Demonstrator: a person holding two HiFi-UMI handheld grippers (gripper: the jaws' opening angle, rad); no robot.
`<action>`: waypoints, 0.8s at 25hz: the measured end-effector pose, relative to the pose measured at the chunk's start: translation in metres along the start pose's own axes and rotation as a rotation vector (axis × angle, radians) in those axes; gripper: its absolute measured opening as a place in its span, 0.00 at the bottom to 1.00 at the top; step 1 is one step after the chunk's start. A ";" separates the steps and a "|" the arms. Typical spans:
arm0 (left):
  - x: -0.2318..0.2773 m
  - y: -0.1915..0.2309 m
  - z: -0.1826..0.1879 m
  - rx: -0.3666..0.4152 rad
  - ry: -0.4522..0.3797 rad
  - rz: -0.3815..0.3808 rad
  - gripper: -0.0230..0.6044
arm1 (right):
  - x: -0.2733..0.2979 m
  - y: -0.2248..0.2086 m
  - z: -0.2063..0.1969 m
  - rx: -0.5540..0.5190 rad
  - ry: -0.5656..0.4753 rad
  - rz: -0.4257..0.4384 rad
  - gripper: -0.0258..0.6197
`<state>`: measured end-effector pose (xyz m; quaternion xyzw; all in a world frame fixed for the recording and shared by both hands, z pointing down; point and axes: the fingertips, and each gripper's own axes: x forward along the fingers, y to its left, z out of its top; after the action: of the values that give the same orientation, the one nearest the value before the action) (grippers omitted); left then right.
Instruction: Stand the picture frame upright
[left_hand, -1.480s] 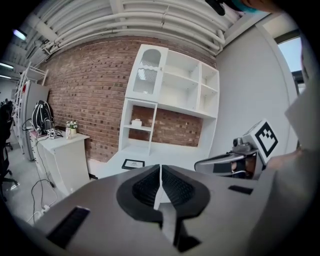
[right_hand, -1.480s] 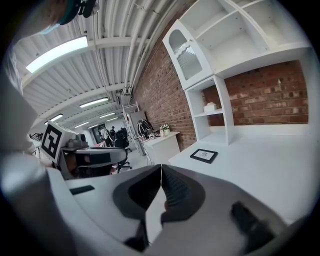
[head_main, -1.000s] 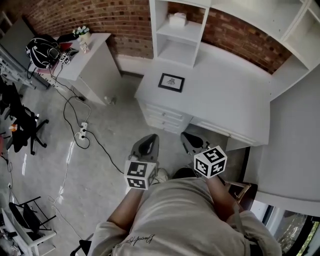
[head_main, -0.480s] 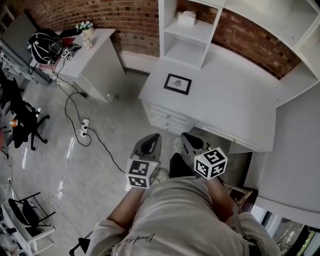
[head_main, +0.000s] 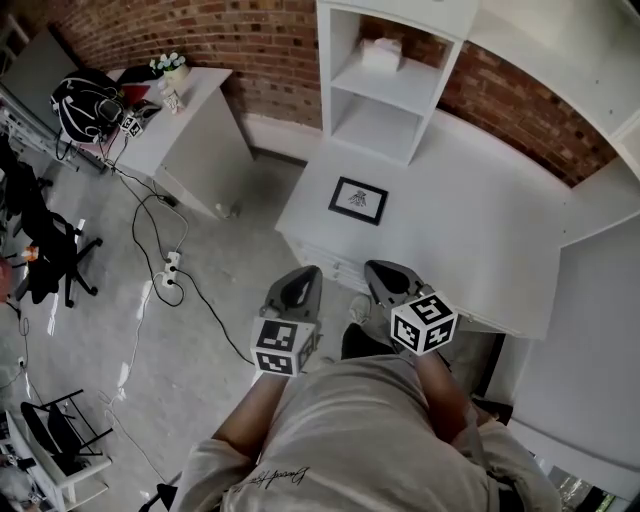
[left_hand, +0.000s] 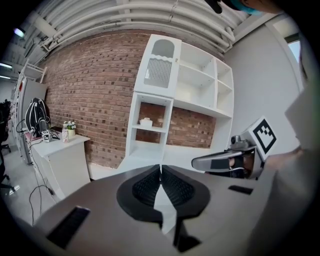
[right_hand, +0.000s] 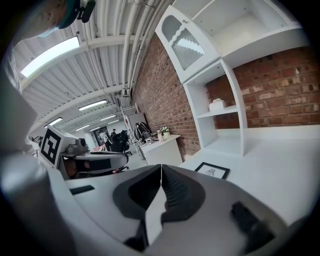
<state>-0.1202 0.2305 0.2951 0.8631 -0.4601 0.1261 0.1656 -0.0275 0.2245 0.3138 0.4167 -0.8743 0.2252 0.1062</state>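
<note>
A black picture frame (head_main: 358, 200) with a small print lies flat on the white desk (head_main: 470, 230), near the desk's left front corner; in the right gripper view the picture frame (right_hand: 212, 170) sits ahead and to the right of the jaws. My left gripper (head_main: 297, 284) and right gripper (head_main: 385, 277) are held close to the person's chest, short of the desk's front edge. Both are shut with nothing between the jaws. The left gripper (left_hand: 160, 169) points at the shelf unit, and the right gripper (right_hand: 161, 168) shows its pads pressed together.
A tall white shelf unit (head_main: 385, 85) stands at the desk's back, a tissue box (head_main: 381, 54) on its shelf. A smaller white table (head_main: 180, 110) with a backpack (head_main: 85, 100) is at the left. Cables and a power strip (head_main: 168, 268) lie on the floor. Desk drawers (head_main: 320, 262) face me.
The view has shifted forward toward the desk: the picture frame and the desk sit lower and closer in the head view. Both grippers stay shut in front of the chest.
</note>
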 end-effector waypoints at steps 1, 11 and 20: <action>0.008 0.003 0.005 0.002 -0.001 0.002 0.07 | 0.005 -0.007 0.007 -0.002 -0.004 0.004 0.08; 0.082 0.016 0.048 -0.009 -0.013 0.029 0.07 | 0.046 -0.066 0.047 -0.026 0.023 0.069 0.09; 0.137 0.018 0.064 -0.028 -0.008 0.066 0.07 | 0.064 -0.120 0.074 -0.039 0.027 0.113 0.09</action>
<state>-0.0559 0.0921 0.2902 0.8456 -0.4907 0.1213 0.1717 0.0256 0.0793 0.3094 0.3615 -0.8991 0.2195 0.1132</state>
